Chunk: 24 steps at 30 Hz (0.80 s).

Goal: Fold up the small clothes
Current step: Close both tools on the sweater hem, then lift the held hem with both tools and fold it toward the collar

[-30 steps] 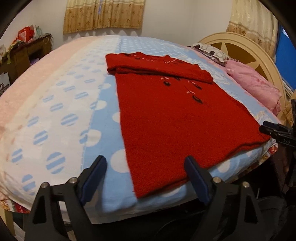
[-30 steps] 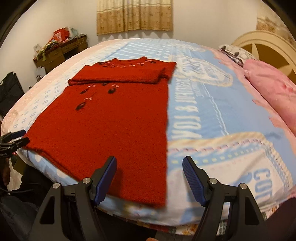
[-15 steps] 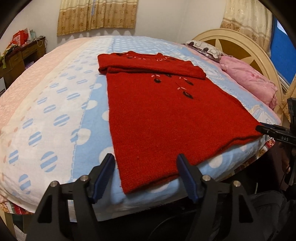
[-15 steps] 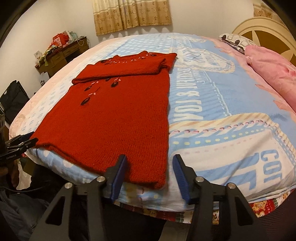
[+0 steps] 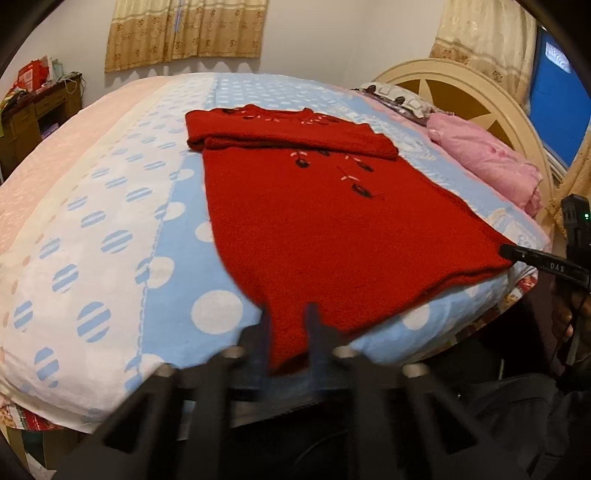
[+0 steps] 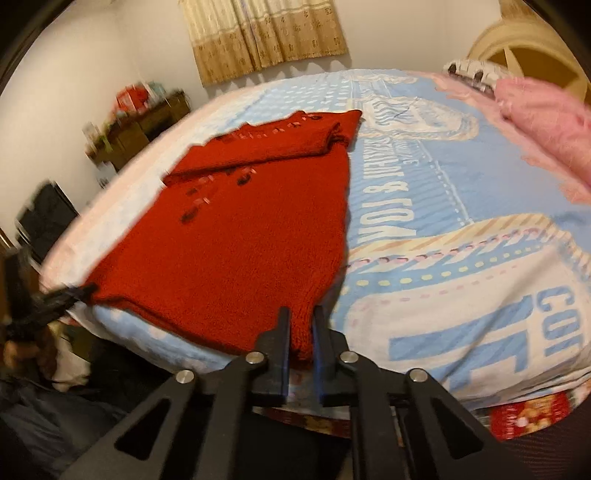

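- The left gripper point(image 5: 287, 325), its jaws just closed, clamps one hem corner of the red sweater point(image 5: 332, 221).
- The right gripper point(image 6: 300, 328) pinches the opposite corner; the sweater stretches ahead across the bed point(image 6: 461, 258).

I was in a home bedroom. A bed point(image 5: 110, 206) with a blue-and-white dotted cover filled my view, its cream arched headboard point(image 5: 454, 92) at two o'clock beside pink bedding point(image 5: 484, 158). Beige curtains point(image 5: 184, 33) hung at twelve o'clock, and a cluttered wooden dresser point(image 5: 33, 110) stood at ten o'clock.
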Each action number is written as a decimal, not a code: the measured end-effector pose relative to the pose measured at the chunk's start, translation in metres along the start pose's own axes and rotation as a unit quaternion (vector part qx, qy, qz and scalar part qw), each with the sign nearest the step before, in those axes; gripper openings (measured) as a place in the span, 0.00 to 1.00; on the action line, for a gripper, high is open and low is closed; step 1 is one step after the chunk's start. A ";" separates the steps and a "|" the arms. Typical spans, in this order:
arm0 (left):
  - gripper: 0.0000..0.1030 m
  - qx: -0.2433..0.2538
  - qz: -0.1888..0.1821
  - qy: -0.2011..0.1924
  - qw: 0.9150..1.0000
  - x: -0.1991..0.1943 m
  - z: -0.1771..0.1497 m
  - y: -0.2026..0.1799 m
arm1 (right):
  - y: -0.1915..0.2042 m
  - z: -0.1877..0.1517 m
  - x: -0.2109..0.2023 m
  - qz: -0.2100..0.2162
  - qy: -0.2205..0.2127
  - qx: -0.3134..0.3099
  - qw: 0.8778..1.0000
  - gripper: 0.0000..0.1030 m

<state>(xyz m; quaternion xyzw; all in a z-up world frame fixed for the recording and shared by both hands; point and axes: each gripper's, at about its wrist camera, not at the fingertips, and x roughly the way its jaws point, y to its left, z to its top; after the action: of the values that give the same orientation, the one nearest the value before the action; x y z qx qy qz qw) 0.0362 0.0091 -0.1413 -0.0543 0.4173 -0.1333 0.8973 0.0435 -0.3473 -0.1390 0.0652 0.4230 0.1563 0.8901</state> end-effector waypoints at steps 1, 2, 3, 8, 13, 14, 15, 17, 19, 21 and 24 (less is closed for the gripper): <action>0.14 -0.003 -0.006 -0.001 1.000 -0.001 0.000 0.001 | -0.002 0.001 -0.002 0.010 -0.004 0.007 1.000 0.09; 0.13 -0.007 -0.010 -0.002 1.000 -0.001 0.001 0.002 | -0.003 0.002 -0.004 0.016 -0.010 0.011 1.000 0.09; 0.13 -0.012 -0.015 -0.004 1.000 -0.002 0.002 0.004 | -0.003 0.002 -0.006 0.018 -0.016 0.012 1.000 0.09; 0.12 -0.023 -0.037 -0.032 0.999 -0.016 0.008 0.008 | -0.003 0.009 -0.018 0.034 -0.047 0.018 0.998 0.08; 0.12 -0.030 -0.052 -0.042 0.997 -0.017 0.015 0.012 | -0.005 0.013 -0.017 0.037 -0.051 0.021 0.998 0.08; 0.12 -0.032 -0.054 -0.043 0.997 -0.017 0.017 0.013 | -0.005 0.015 -0.018 0.041 -0.055 0.022 0.997 0.08; 0.12 -0.033 -0.055 -0.047 0.997 -0.018 0.021 0.015 | -0.005 0.017 -0.021 0.044 -0.059 0.023 0.997 0.08; 0.12 -0.034 -0.058 -0.056 0.996 -0.021 0.029 0.017 | -0.005 0.025 -0.027 0.052 -0.074 0.028 0.995 0.08; 0.11 -0.036 -0.060 -0.067 0.995 -0.024 0.041 0.019 | -0.006 0.035 -0.031 0.050 -0.090 0.031 0.994 0.08; 0.11 -0.037 -0.061 -0.077 0.994 -0.026 0.050 0.020 | -0.005 0.044 -0.034 0.050 -0.102 0.031 0.993 0.08; 0.11 -0.039 -0.064 -0.090 0.993 -0.027 0.065 0.023 | 0.000 0.059 -0.035 0.050 -0.117 0.029 0.991 0.08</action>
<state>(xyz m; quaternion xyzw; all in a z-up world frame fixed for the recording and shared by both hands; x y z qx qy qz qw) 0.0737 0.0379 -0.0843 -0.1280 0.3358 -0.1685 0.9179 0.0688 -0.3581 -0.0760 0.1297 0.3164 0.1801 0.9223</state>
